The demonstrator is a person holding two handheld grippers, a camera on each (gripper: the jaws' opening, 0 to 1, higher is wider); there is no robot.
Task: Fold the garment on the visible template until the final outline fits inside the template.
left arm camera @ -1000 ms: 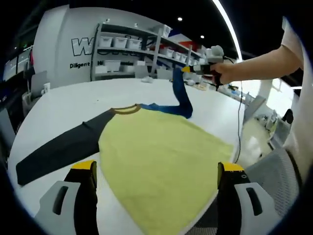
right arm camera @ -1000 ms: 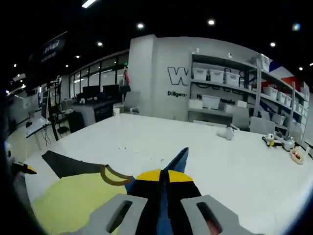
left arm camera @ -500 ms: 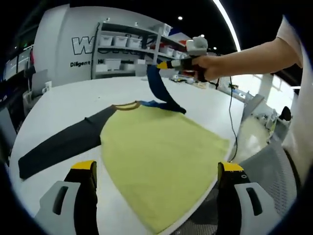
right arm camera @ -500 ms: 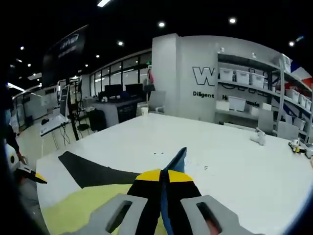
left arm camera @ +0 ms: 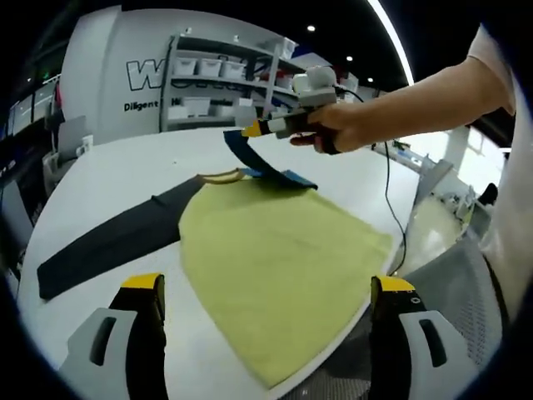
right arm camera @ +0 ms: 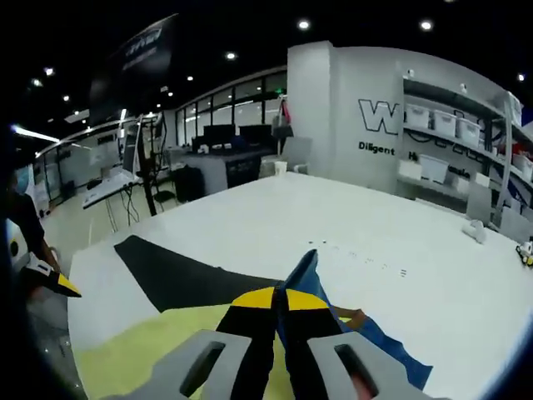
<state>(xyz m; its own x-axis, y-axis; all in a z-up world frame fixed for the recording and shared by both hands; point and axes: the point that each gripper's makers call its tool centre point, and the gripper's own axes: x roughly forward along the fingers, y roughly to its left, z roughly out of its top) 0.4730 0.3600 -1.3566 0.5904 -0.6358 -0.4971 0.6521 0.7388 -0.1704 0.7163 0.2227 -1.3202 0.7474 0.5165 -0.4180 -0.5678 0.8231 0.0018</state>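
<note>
While right gripper (right arm camera: 279, 302) pinches blue sleeve (right arm camera: 301, 279), table (right arm camera: 250, 217) lies open.

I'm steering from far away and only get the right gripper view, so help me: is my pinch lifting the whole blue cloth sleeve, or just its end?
Observer: Just the end. The right gripper pinches the end of the blue cloth sleeve, which curves down to the shoulder of the yellow fabric shirt body.
Operator: What's the other gripper doing?
Observer: The left gripper is open and holds nothing.
Operator: Is the yellow part all on the table?
Observer: It lies flat, and its lower edge reaches the edge of the white table by a grey mesh chair. I cannot tell whether it overhangs.
</note>
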